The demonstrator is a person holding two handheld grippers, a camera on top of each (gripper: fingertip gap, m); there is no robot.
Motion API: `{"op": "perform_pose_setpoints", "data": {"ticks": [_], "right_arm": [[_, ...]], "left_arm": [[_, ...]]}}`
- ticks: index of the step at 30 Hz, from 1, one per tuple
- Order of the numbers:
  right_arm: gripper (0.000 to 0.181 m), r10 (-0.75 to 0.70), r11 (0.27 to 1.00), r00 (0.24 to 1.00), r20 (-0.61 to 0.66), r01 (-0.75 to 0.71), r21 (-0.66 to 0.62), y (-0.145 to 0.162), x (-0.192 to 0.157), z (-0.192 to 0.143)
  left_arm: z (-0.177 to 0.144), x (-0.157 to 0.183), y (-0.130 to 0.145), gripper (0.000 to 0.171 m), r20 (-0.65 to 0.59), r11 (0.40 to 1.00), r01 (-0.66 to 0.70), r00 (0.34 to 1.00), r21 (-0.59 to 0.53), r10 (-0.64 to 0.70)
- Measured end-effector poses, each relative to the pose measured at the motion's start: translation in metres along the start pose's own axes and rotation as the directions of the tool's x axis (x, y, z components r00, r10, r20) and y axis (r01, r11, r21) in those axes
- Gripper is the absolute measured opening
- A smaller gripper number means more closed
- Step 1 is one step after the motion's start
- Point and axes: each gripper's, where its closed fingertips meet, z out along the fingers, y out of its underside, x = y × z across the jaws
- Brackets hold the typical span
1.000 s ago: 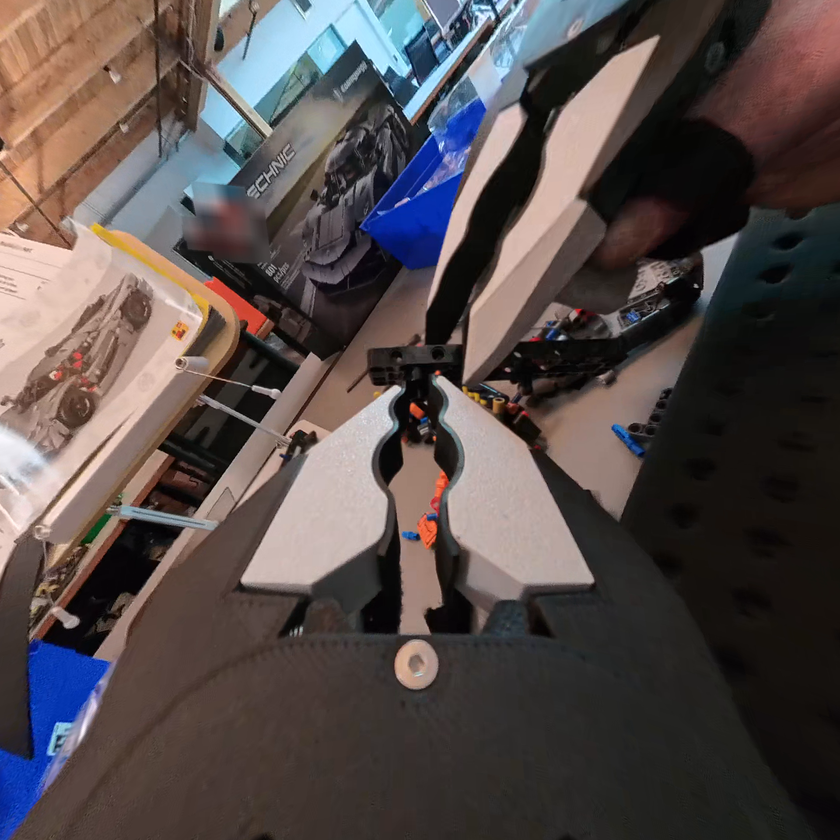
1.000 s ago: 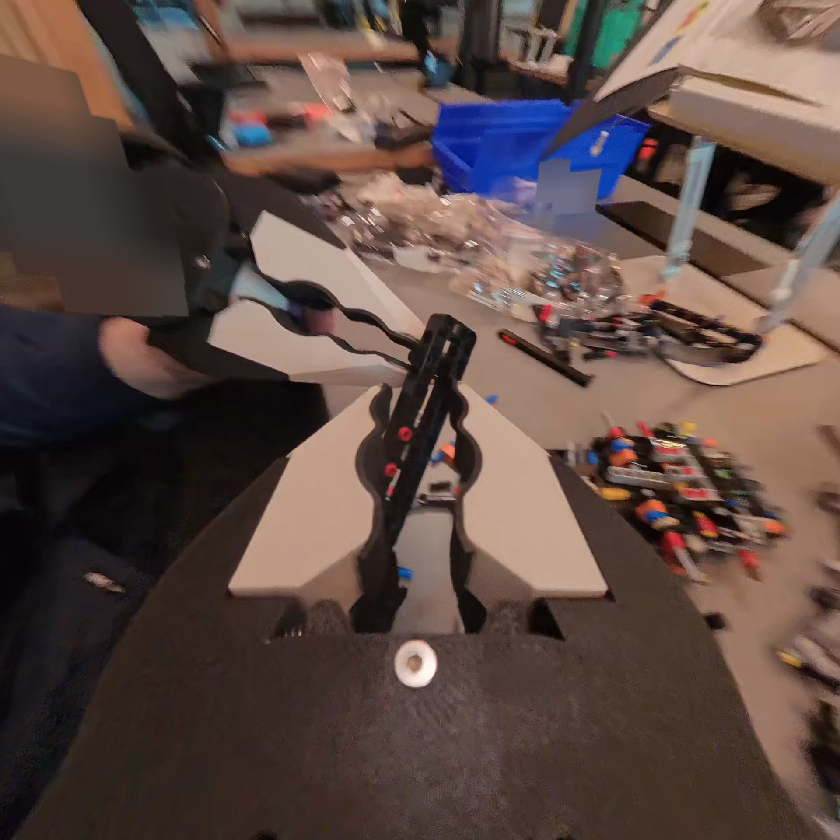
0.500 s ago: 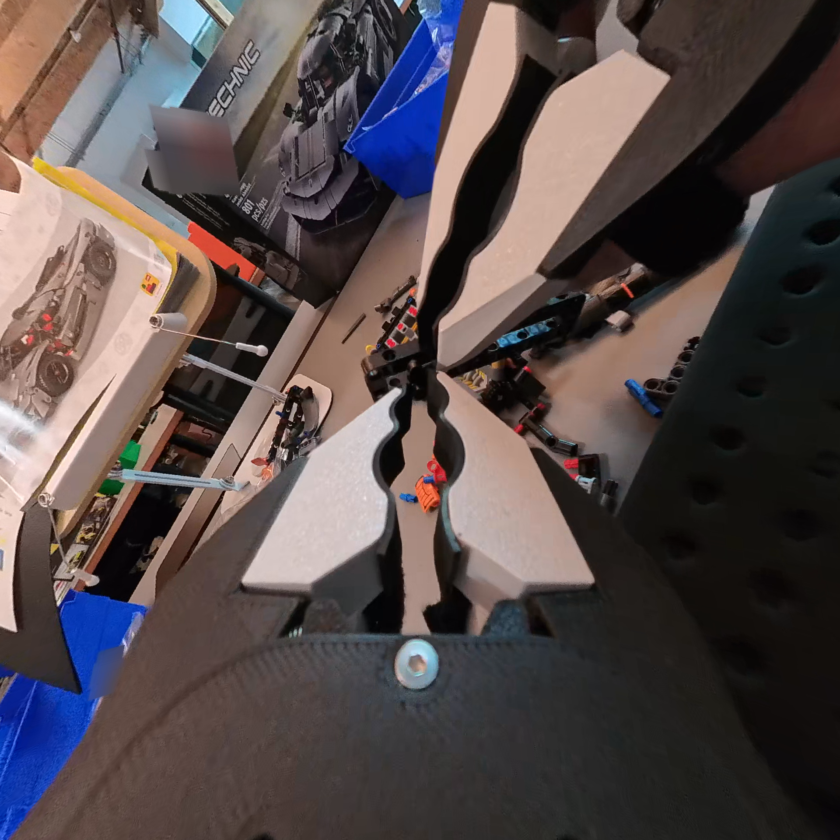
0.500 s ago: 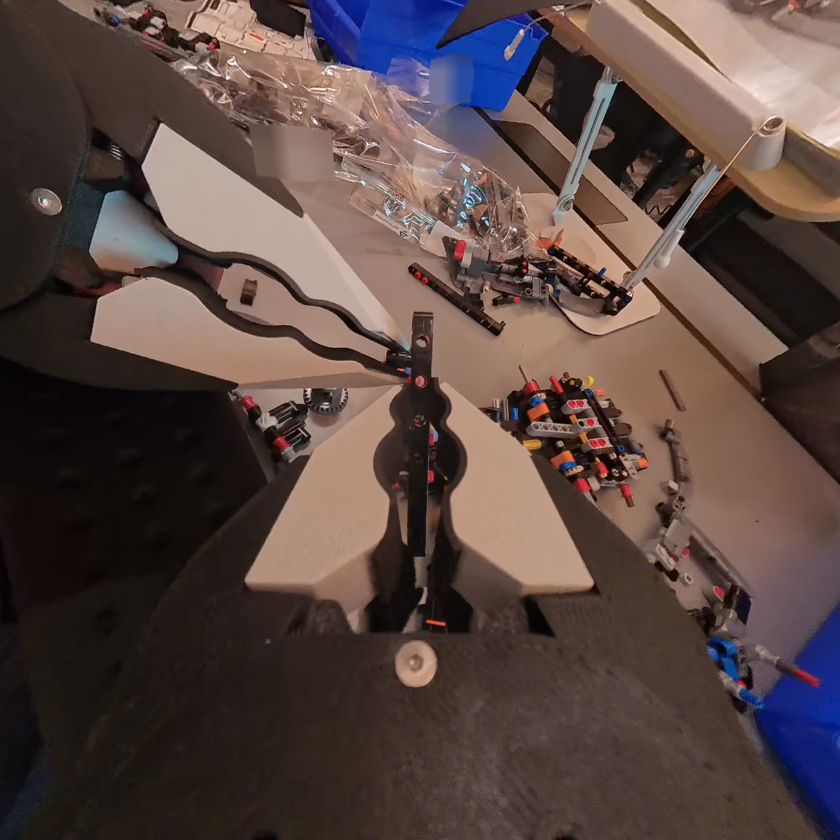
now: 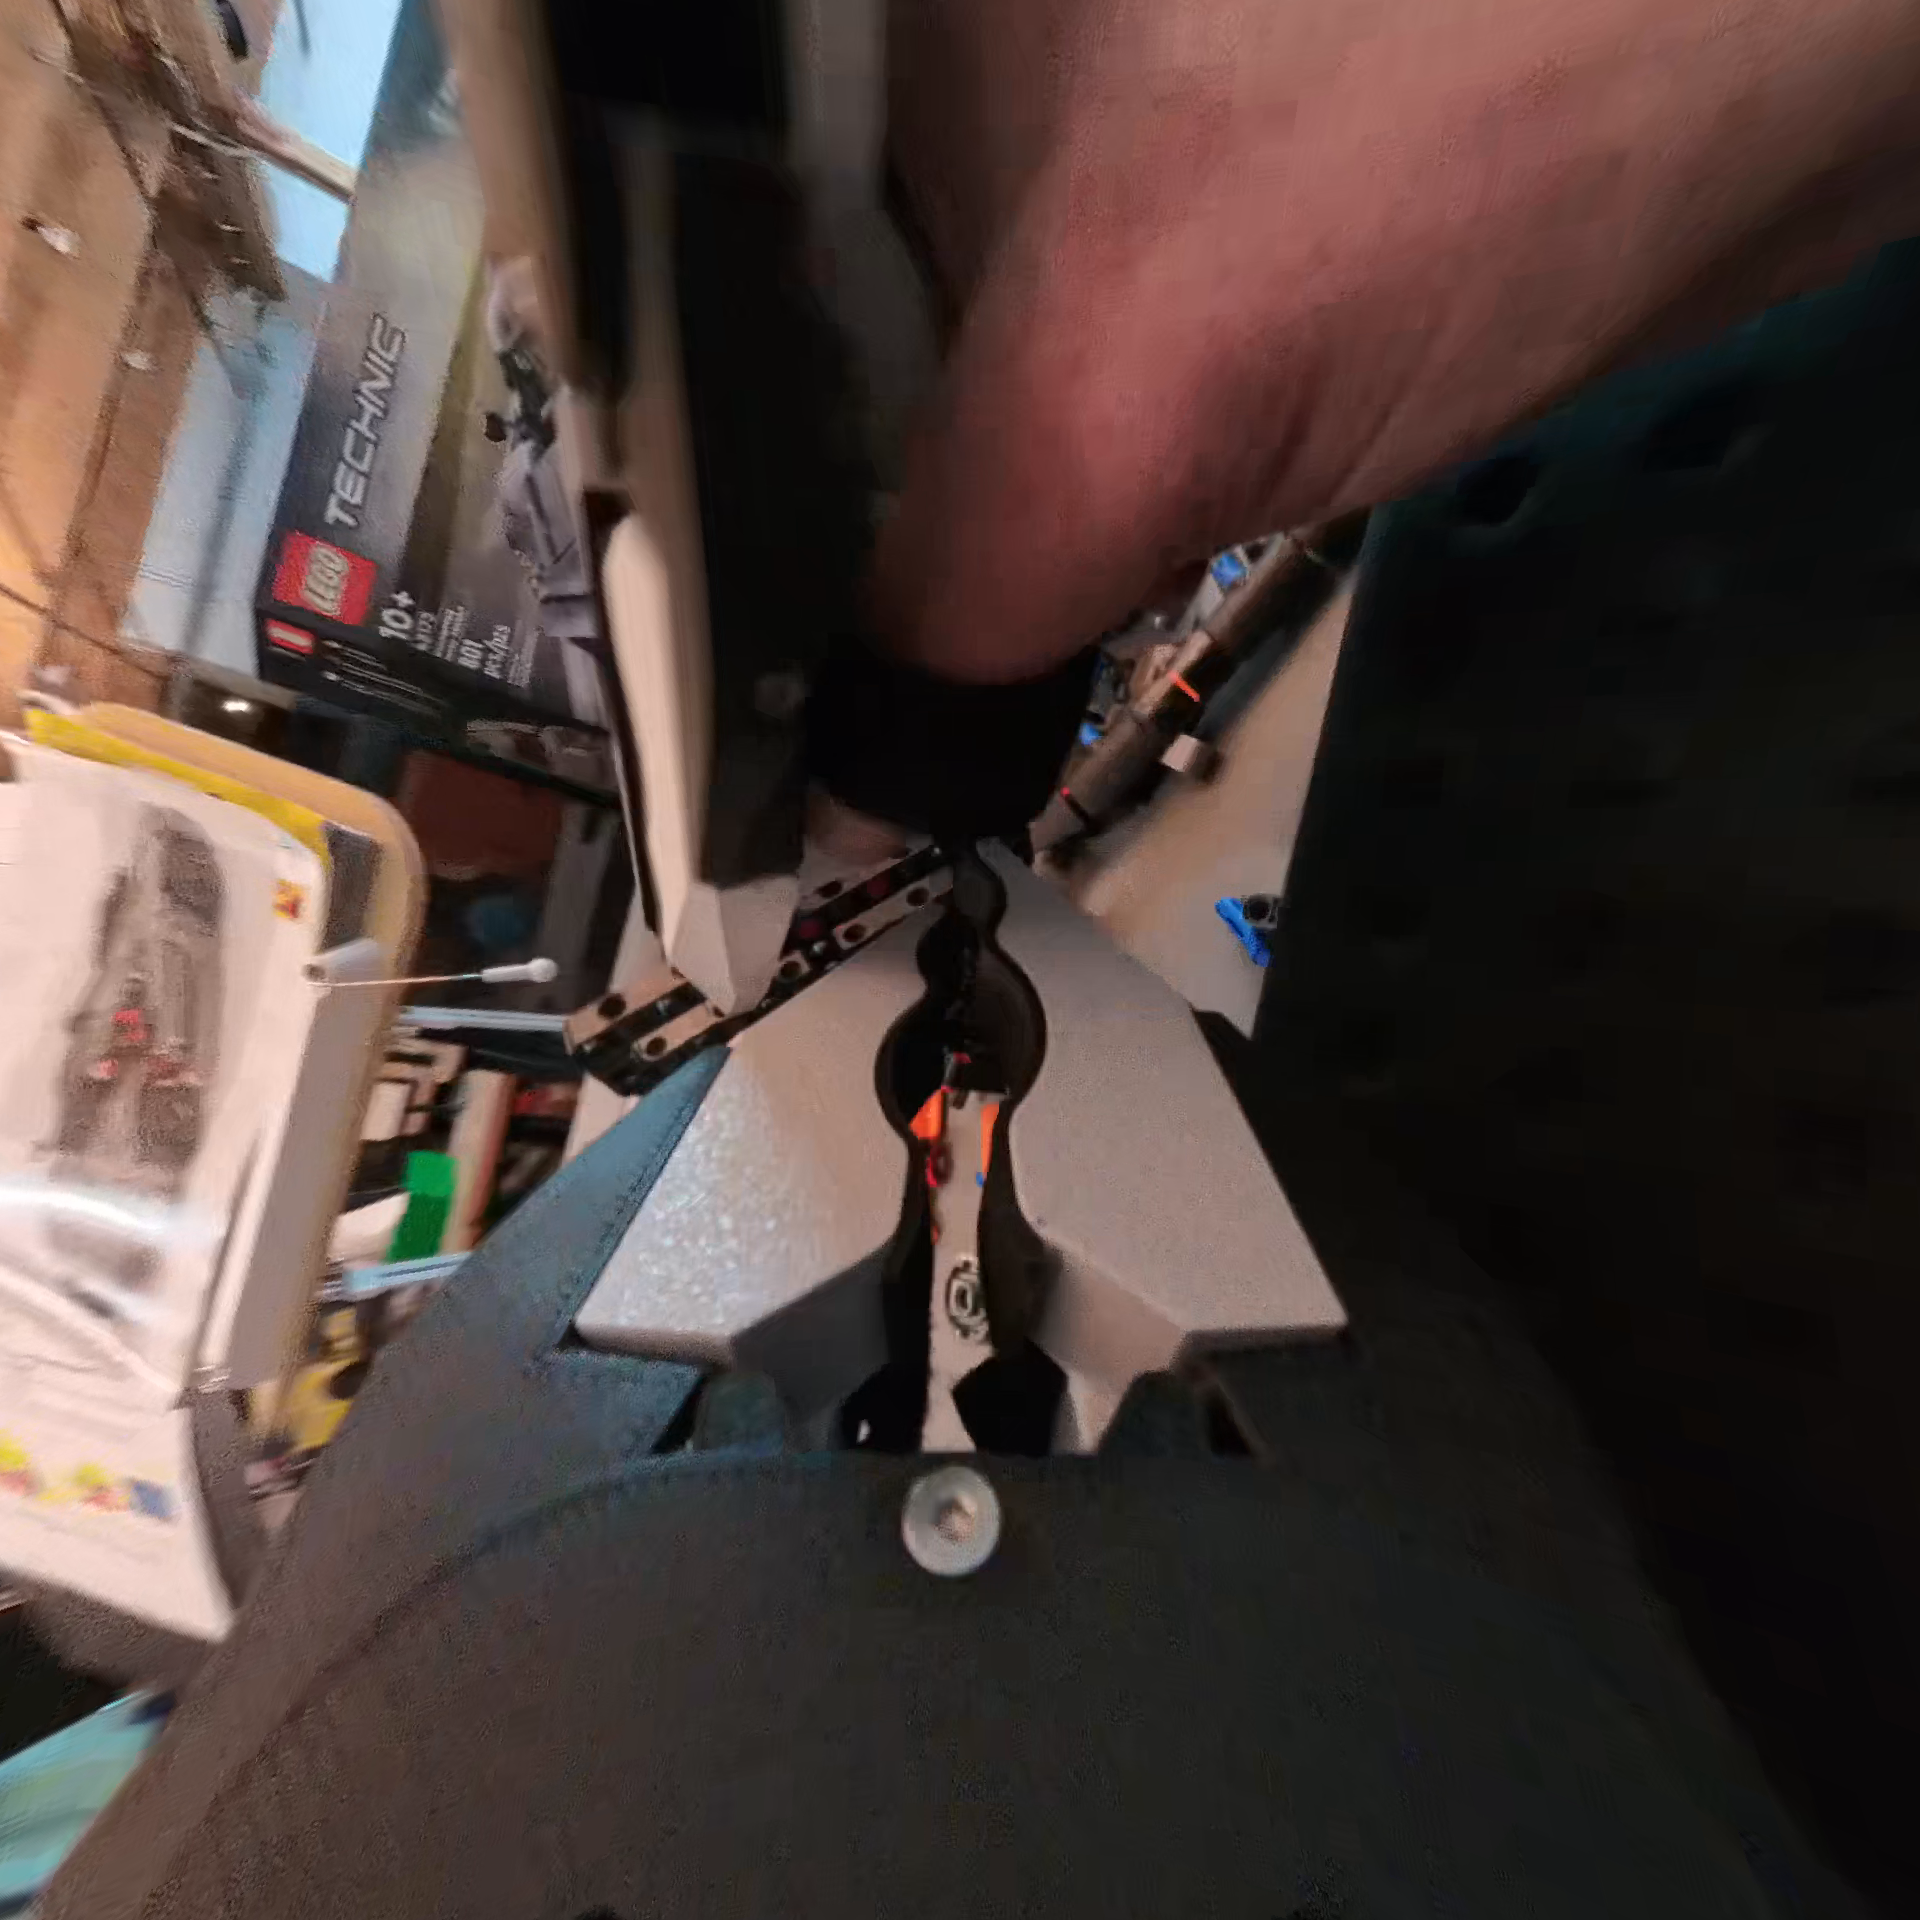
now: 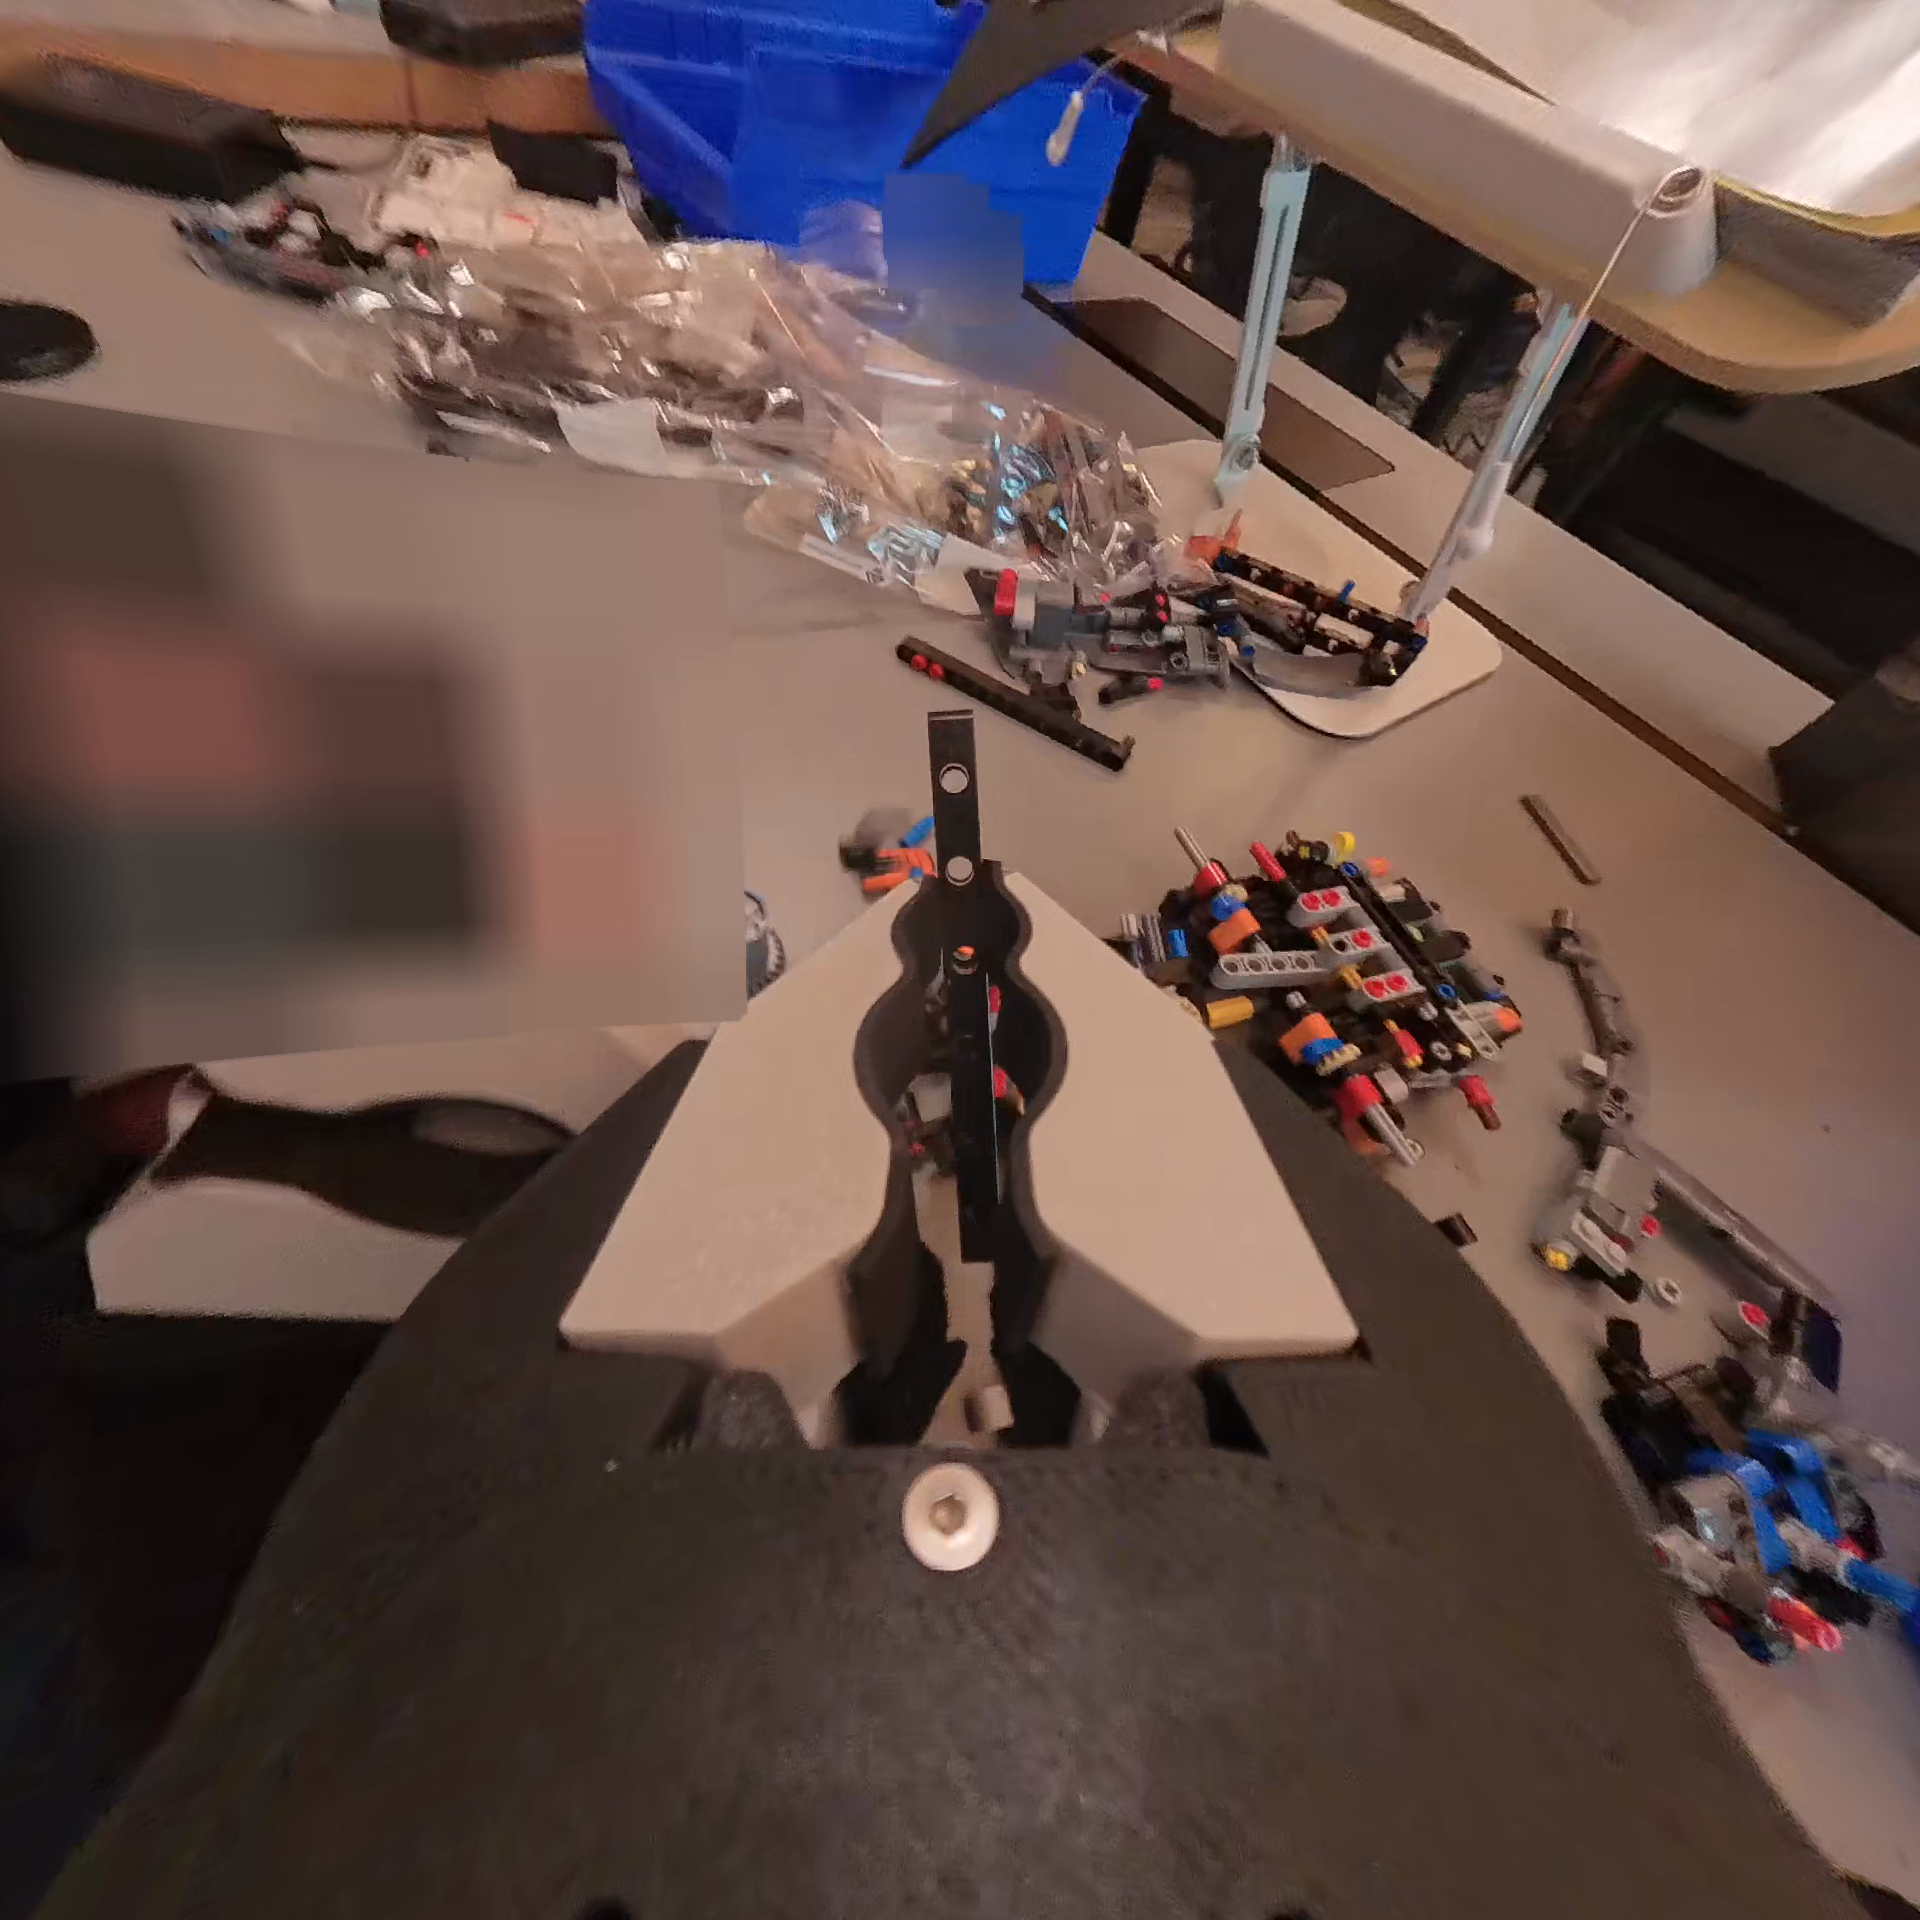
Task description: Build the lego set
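A: Your right gripper is clamped narrow on a black lego beam. The beam stands edge-on between the fingers, and its holed end sticks out past the tips, above the grey table.

B: And your left gripper?

A: Its fingers are nearly together at the tips. The left wrist view is blurred, and your right hand and the other gripper's body crowd in right at those tips, so you cannot tell what, if anything, is pinched there. The same black beam runs slantwise to the tips from the left.

B: Surroundings?

A: Just right of the held beam lies a pile of loose lego parts, red, blue, orange and grey. Beyond it is a long black beam with red pins, then clear plastic bags of parts and a blue bin. A partly built black frame sits on the foot of a booklet stand. A blue-and-grey sub-assembly lies at far right.

B: Writing?

A: A dark set box with a red logo square stands behind the table in the left wrist view. It bears print, which I leave unrecorded. An open instruction booklet is on the stand at left.
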Motion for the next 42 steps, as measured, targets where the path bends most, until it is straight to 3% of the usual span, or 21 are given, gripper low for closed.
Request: {"op": "perform_pose_setpoints", "data": {"ticks": [3, 6, 10, 17, 22, 25, 27, 33, 37, 42], "right_arm": [[0.005, 0.041, 0.999, 0.999, 0.022, -0.042, 0.031, -0.001, 0.006, -0.006], [0.005, 0.061, 0.997, 0.996, 0.068, -0.064, 0.049, -0.003, 0.003, -0.006], [0.005, 0.137, 0.983, 0.976, 0.17, -0.156, 0.101, -0.01, 0.0, -0.01], [0.005, 0.293, 0.92, 0.907, 0.304, -0.354, 0.167, -0.019, 0.007, -0.02], [0.005, 0.327, 0.899, 0.891, 0.315, -0.396, 0.185, -0.022, 0.01, -0.022], [0.005, 0.331, 0.897, 0.888, 0.32, -0.401, 0.186, -0.023, 0.008, -0.021], [0.005, 0.334, 0.891, 0.884, 0.327, -0.409, 0.196, -0.025, 0.007, -0.022], [0.005, 0.293, 0.896, 0.901, 0.319, -0.376, 0.237, -0.032, 0.005, -0.025], [0.025, 0.268, 0.911, 0.895, 0.356, -0.355, 0.208, -0.03, 0.0, -0.025], [0.027, 0.199, 0.962, 0.898, 0.392, -0.255, 0.095, -0.014, -0.017, -0.019]], "left_arm": [[-0.017, -0.039, 0.014, 0.0, 0.116, 0.988, 0.147, 0.982, 0.048, -0.152], [-0.019, -0.051, 0.029, 0.0, 0.128, 0.976, 0.212, 0.968, 0.05, -0.217], [-0.019, -0.06, 0.028, 0.005, 0.127, 0.958, 0.271, 0.951, 0.098, -0.282], [-0.024, -0.051, 0.011, 0.014, 0.07, 0.953, 0.247, 0.962, 0.176, -0.262], [-0.014, -0.032, 0.006, 0.021, 0.052, 0.984, 0.133, 0.989, 0.122, -0.14], [-0.009, -0.027, 0.007, 0.018, 0.061, 0.992, 0.095, 0.993, 0.085, -0.1], [-0.008, -0.03, 0.011, 0.002, 0.1, 0.997, 0.061, 0.993, 0.046, -0.065], [-0.011, -0.035, 0.01, 0.001, 0.1, 0.991, 0.111, 0.988, 0.071, -0.118], [-0.016, -0.045, 0.012, 0.001, 0.084, 0.969, 0.222, 0.969, 0.109, -0.231], [-0.023, -0.059, 0.016, 0.0, 0.052, 0.913, 0.368, 0.923, 0.174, -0.382]]}}
